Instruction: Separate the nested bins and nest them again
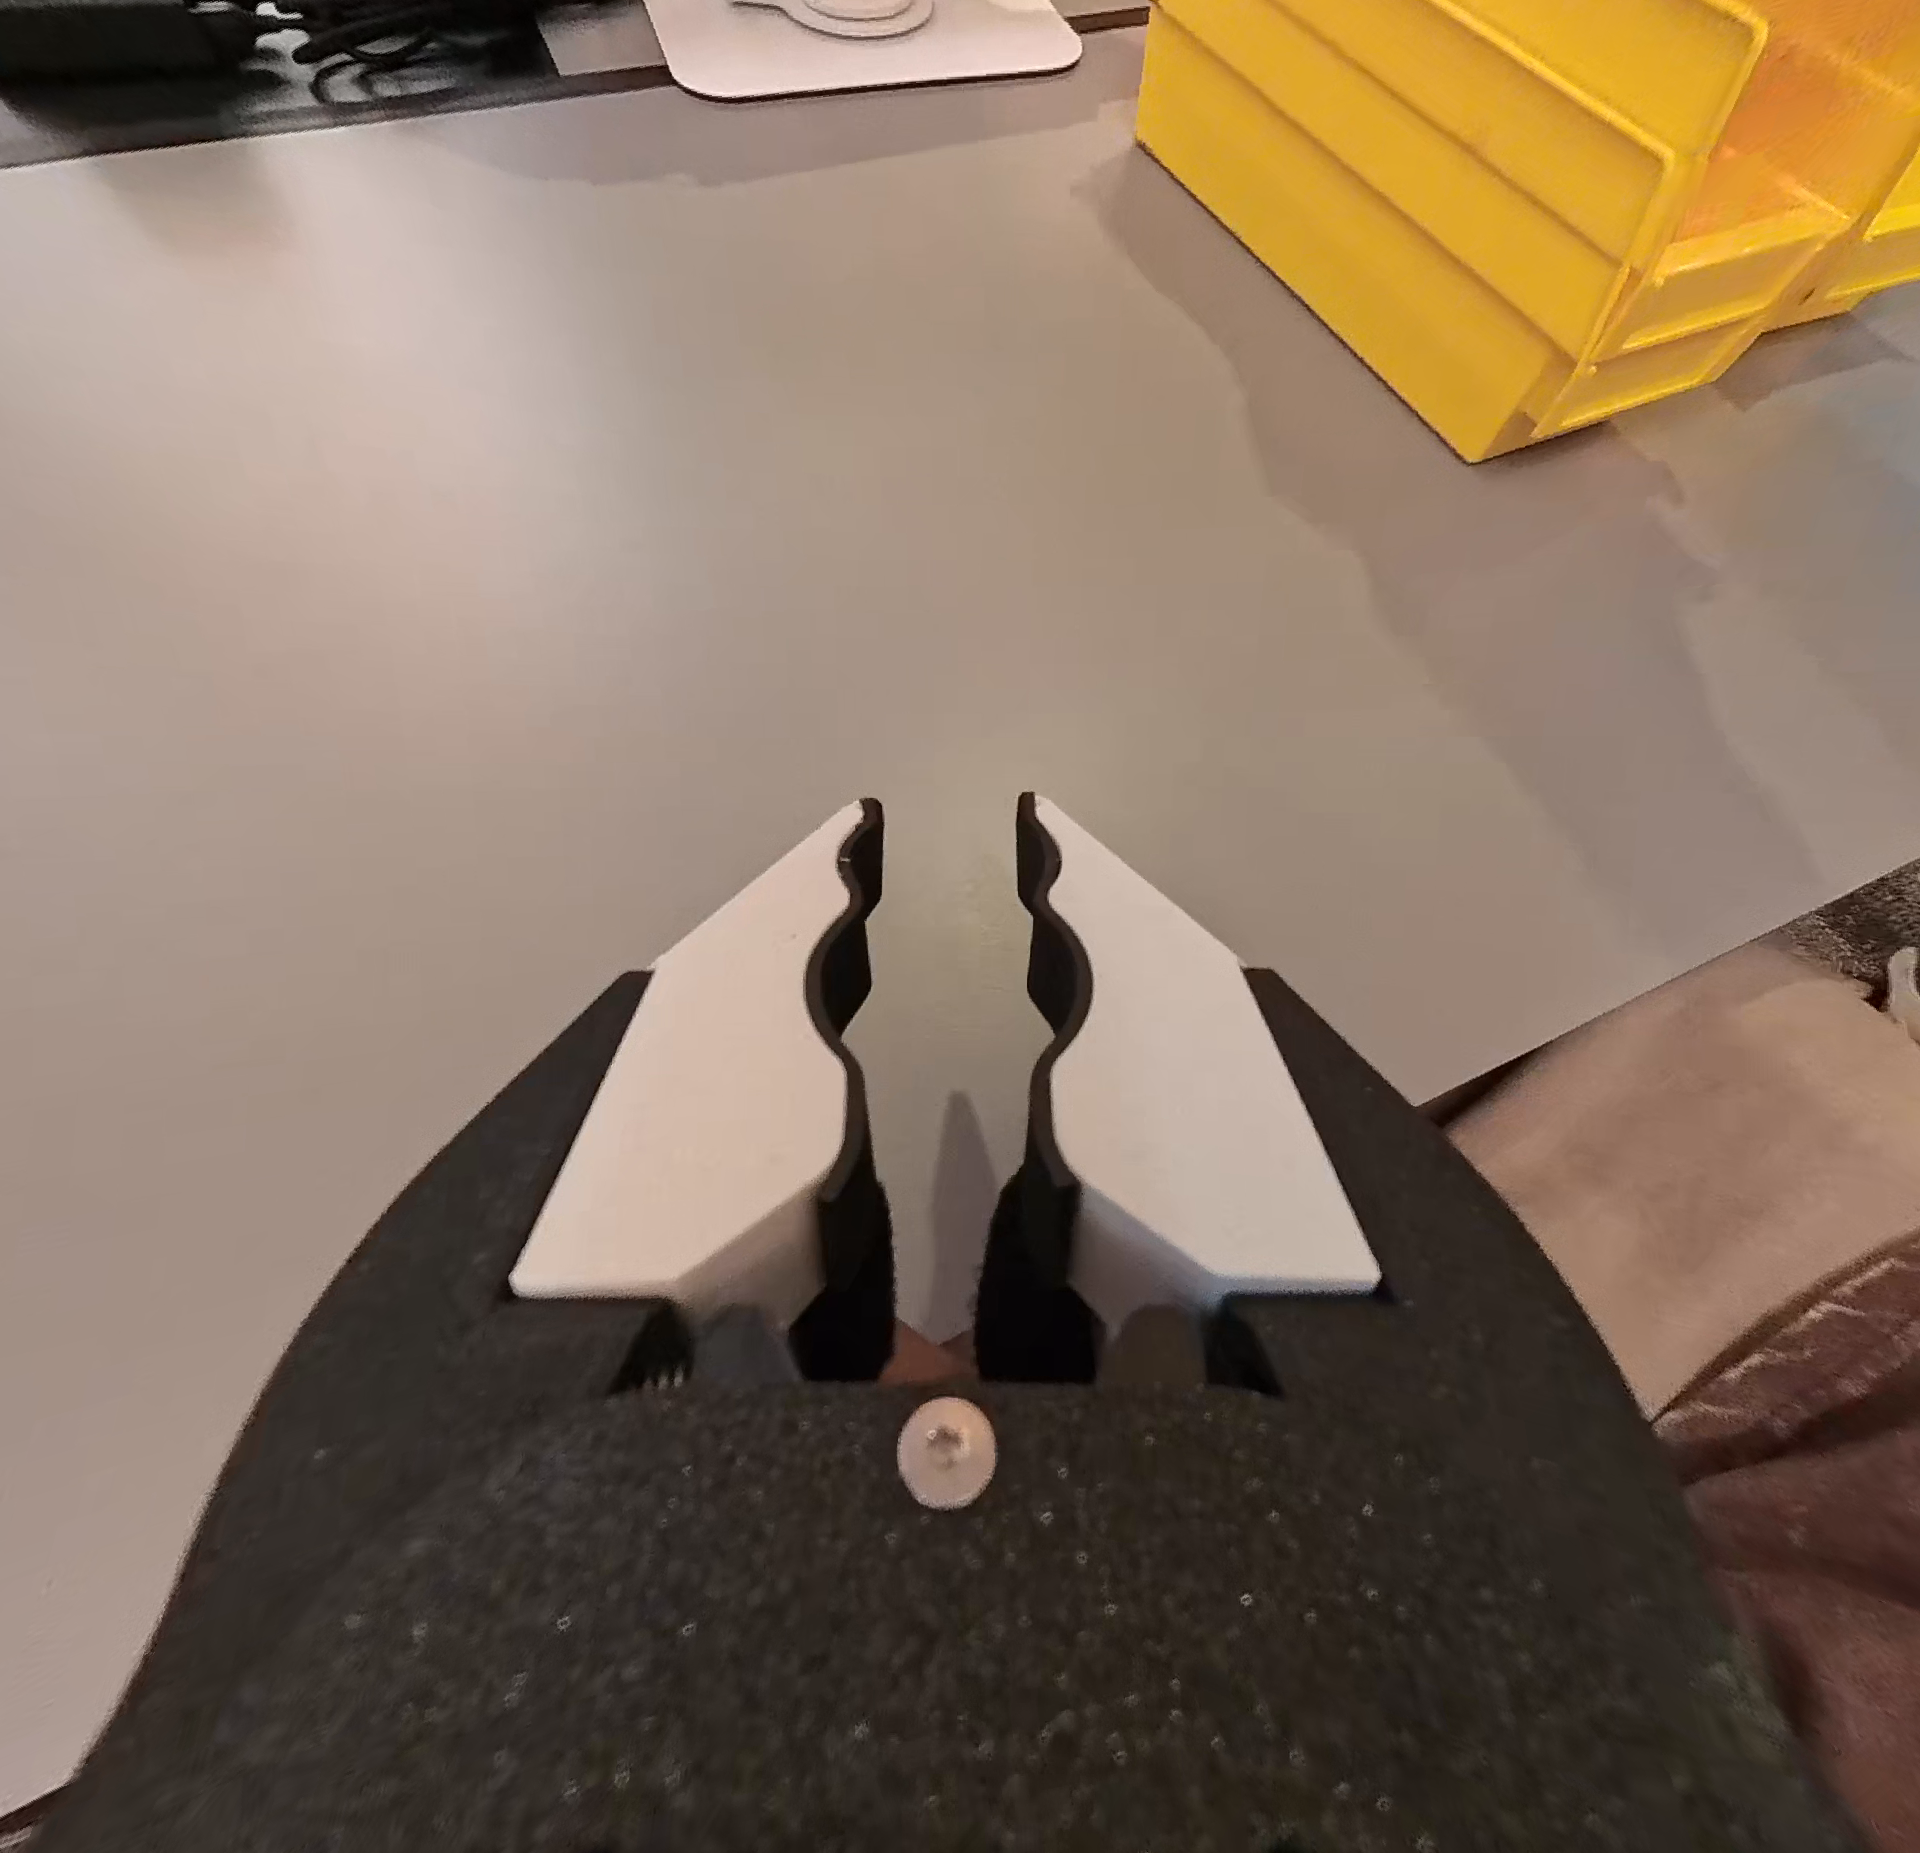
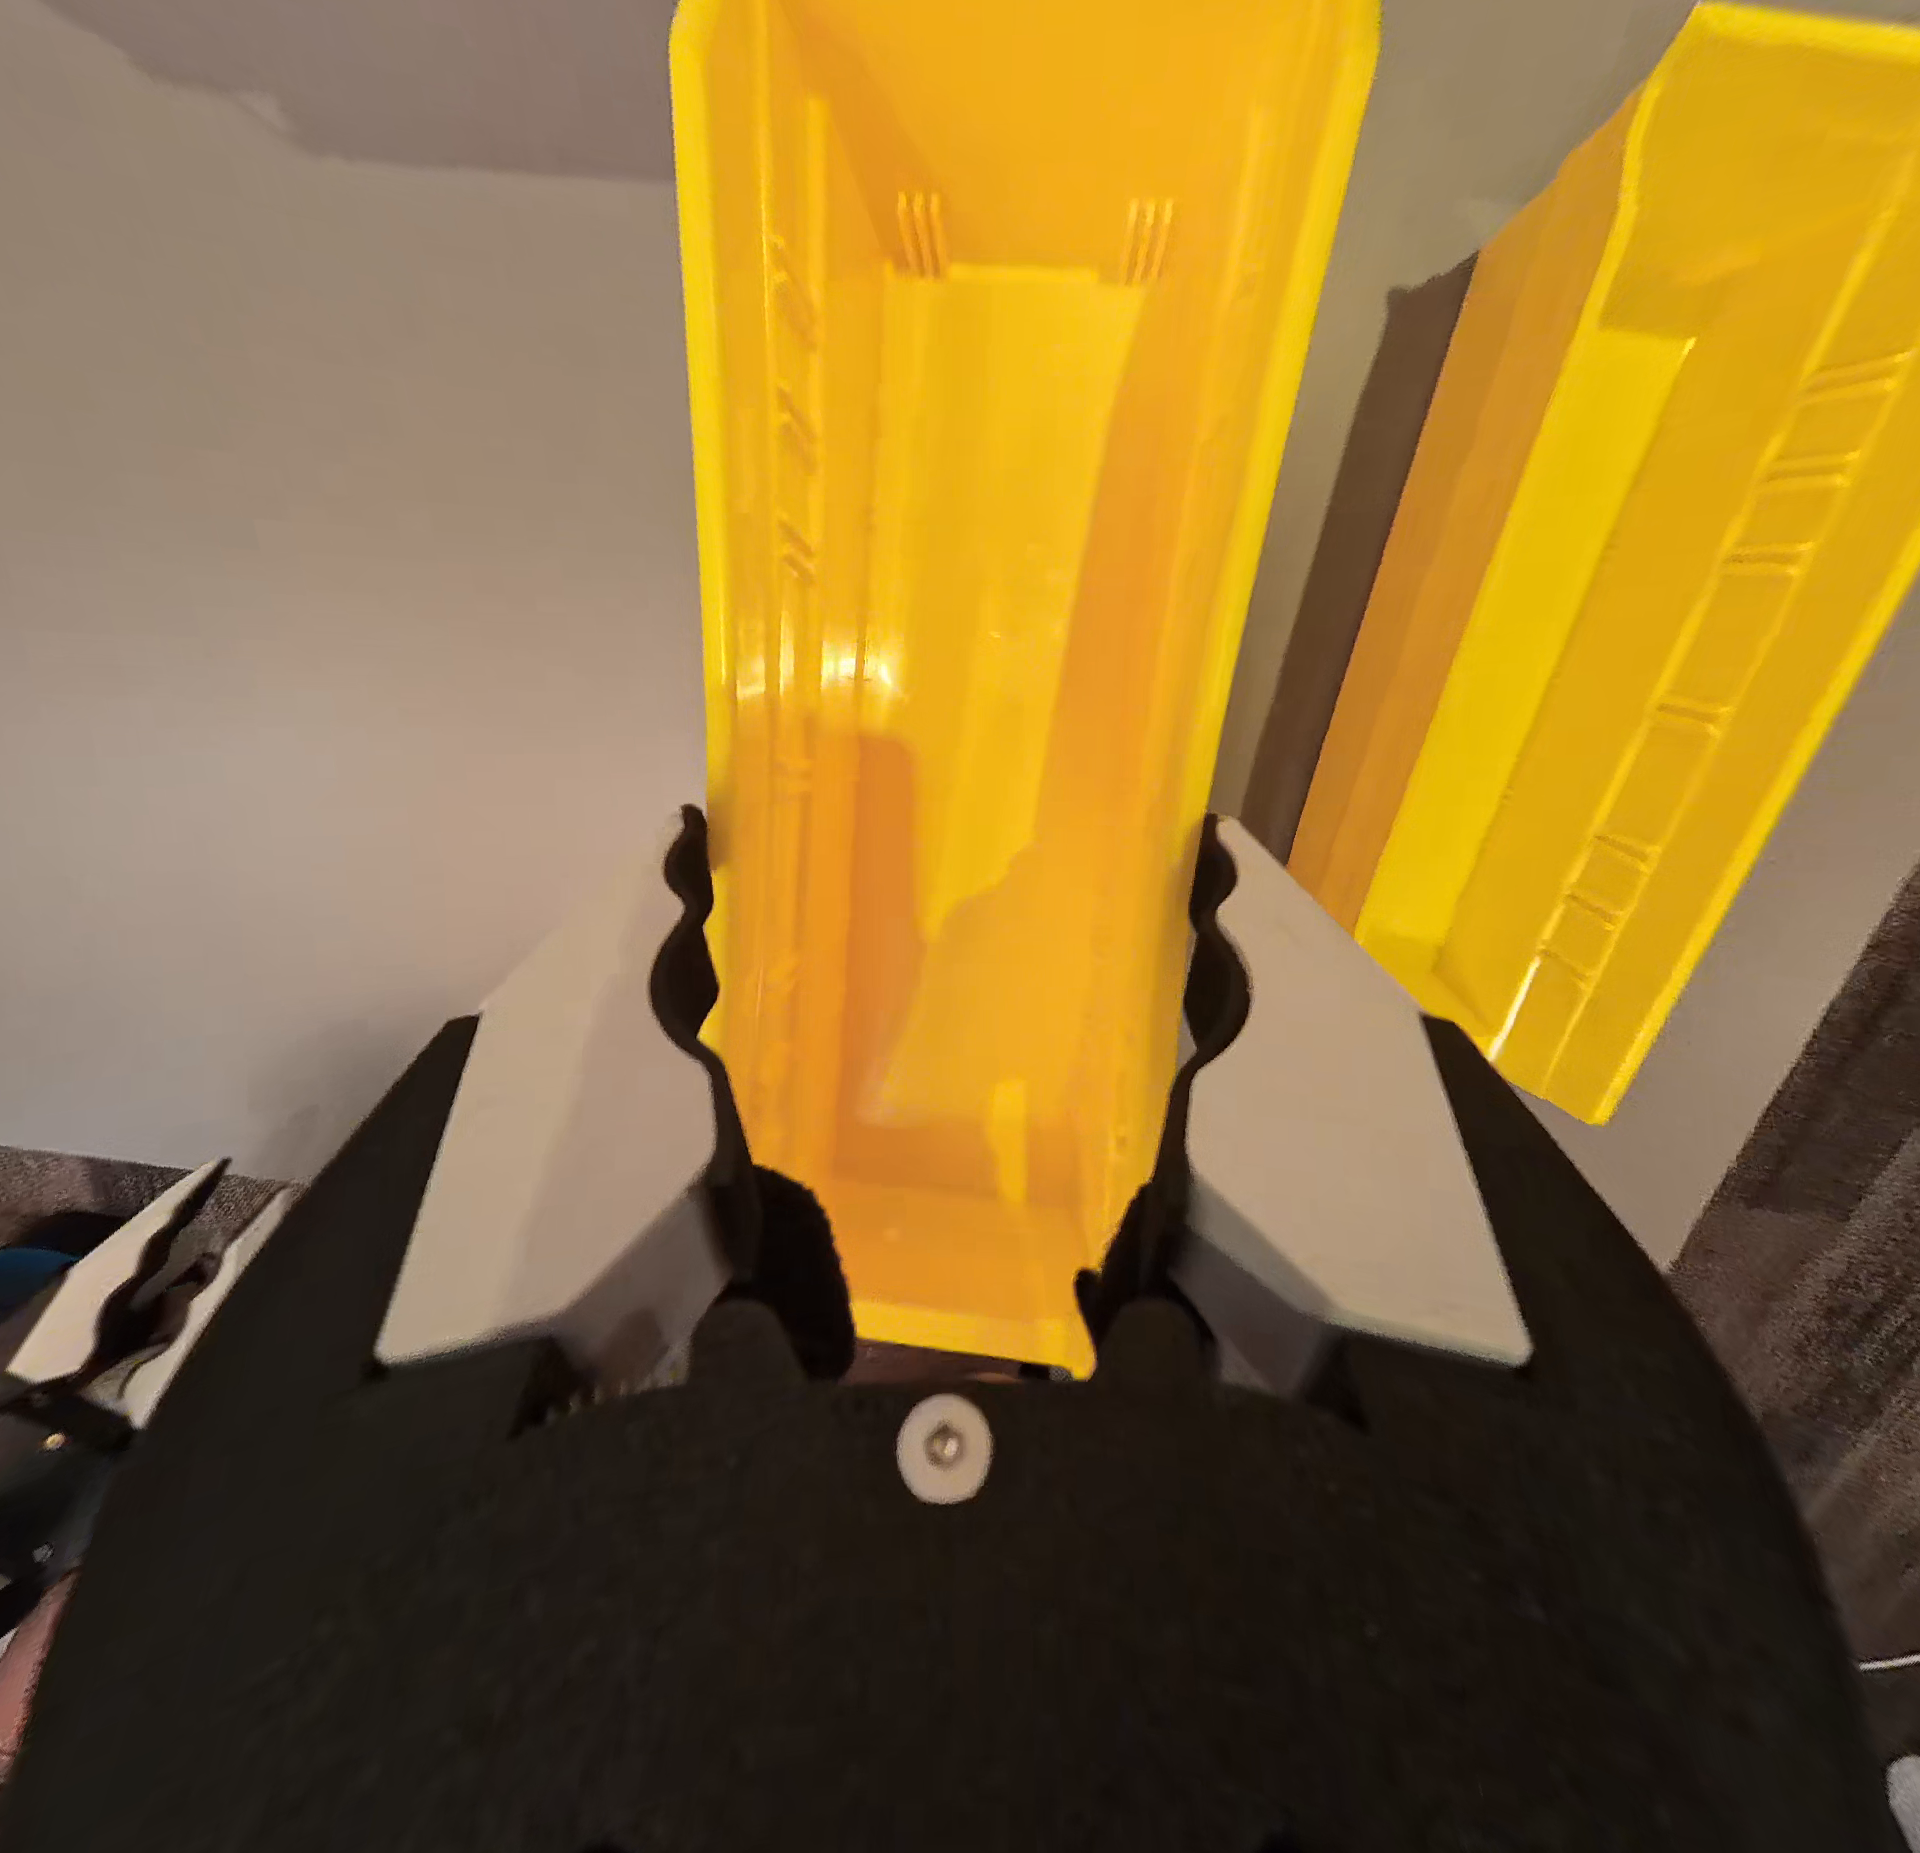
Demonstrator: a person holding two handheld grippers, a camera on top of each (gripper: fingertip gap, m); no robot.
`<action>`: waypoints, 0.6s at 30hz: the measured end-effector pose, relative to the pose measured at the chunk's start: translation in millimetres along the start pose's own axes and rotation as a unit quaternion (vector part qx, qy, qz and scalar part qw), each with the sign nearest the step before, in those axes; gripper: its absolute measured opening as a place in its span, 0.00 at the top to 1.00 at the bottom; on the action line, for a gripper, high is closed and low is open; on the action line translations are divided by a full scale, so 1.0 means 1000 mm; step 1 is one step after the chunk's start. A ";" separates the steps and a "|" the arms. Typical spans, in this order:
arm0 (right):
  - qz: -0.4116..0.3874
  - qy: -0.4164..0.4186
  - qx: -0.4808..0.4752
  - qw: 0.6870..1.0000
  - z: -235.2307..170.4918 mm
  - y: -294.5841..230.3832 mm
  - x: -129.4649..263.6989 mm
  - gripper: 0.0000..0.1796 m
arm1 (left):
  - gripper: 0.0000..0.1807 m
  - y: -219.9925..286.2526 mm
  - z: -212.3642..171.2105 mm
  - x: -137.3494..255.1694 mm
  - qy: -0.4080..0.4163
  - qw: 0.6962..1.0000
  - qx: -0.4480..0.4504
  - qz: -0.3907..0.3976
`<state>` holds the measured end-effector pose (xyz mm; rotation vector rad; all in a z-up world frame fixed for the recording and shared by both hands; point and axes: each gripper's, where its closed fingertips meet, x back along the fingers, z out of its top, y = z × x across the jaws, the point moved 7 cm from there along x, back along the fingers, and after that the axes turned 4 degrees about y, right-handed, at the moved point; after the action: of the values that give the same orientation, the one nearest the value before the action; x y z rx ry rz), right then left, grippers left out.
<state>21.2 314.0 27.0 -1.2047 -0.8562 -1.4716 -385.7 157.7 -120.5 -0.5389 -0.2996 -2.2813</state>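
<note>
Bin stack (image 2: 966,577) clasped across width by right gripper (image 2: 951,868), long axis pointed away. Left gripper (image 1: 951,816) slightly parted, nothing held. Second bin (image 2: 1621,598) beside.

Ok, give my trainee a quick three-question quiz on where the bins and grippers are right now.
1. True or false: the left gripper holds a bin.
2. What sits between the fingers of the right gripper?
A. nested yellow bins
B. a white mat
C. nothing
3. Fill in: a separate yellow bin lies to the ___ of the gripped ones in the right wrist view.

Key: 1 false; 2 A; 3 right.
</note>
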 end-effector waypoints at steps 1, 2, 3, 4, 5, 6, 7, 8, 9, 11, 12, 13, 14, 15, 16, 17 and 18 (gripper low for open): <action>-0.005 0.003 0.002 1.000 0.002 -0.003 0.009 0.49 | 0.87 0.001 0.000 0.000 0.000 1.000 -0.001 0.000; -0.008 0.009 0.003 1.000 0.005 -0.006 0.018 0.49 | 0.87 0.001 0.000 0.000 -0.001 1.000 -0.003 -0.001; -0.011 0.015 0.004 1.000 0.008 -0.011 0.027 0.49 | 0.87 0.002 -0.001 0.000 -0.002 1.000 -0.005 -0.001; -0.017 0.019 0.004 1.000 0.010 -0.016 0.036 0.49 | 0.87 0.002 -0.001 0.000 -0.002 1.000 -0.006 -0.001; -0.021 0.024 0.007 0.999 0.013 -0.022 0.044 0.49 | 0.87 0.002 -0.001 0.000 -0.002 1.000 -0.007 -0.001; -0.020 0.029 0.011 0.999 0.016 -0.031 0.052 0.48 | 0.87 0.003 0.000 0.000 -0.001 1.000 -0.009 -0.001; -0.015 0.033 0.014 0.999 0.018 -0.040 0.058 0.48 | 0.87 0.003 0.000 0.001 0.000 1.000 -0.010 0.000; -0.009 0.039 0.018 0.999 0.021 -0.051 0.064 0.48 | 0.87 0.003 0.000 0.001 0.000 1.000 -0.011 0.001; -0.004 0.047 0.019 0.999 0.023 -0.062 0.068 0.48 | 0.87 0.003 0.000 0.001 0.000 1.000 -0.011 0.001; 0.011 0.057 0.018 0.998 0.024 -0.085 0.066 0.48 | 0.87 0.002 0.000 0.001 0.001 1.000 -0.010 0.001; 0.023 0.056 0.018 0.998 0.023 -0.097 0.060 0.48 | 0.87 0.002 0.000 0.001 0.001 1.000 -0.010 0.001; 0.036 0.055 0.015 0.998 0.021 -0.108 0.051 0.48 | 0.87 0.002 0.000 0.001 0.001 1.000 -0.011 0.001; 0.048 0.055 0.008 0.997 0.019 -0.118 0.040 0.47 | 0.87 0.003 0.000 0.001 0.000 1.000 -0.013 0.001; 0.058 0.057 0.000 0.997 0.017 -0.127 0.027 0.47 | 0.87 0.003 0.000 0.001 0.000 1.000 -0.014 0.001; 0.065 0.059 -0.005 0.996 0.015 -0.135 0.013 0.47 | 0.87 0.003 0.000 0.001 0.001 1.000 -0.014 0.001; 0.066 0.057 -0.004 0.996 0.012 -0.141 -0.001 0.47 | 0.87 0.002 0.000 0.002 0.002 1.000 -0.015 0.002; 0.063 0.056 0.001 0.996 0.010 -0.145 -0.016 0.47 | 0.87 0.002 0.000 0.003 0.003 1.000 -0.015 0.003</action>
<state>-117.4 362.3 24.0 -1.1429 -0.6930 -1.4206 -386.0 154.9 -119.2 -0.5484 -0.2608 -2.2849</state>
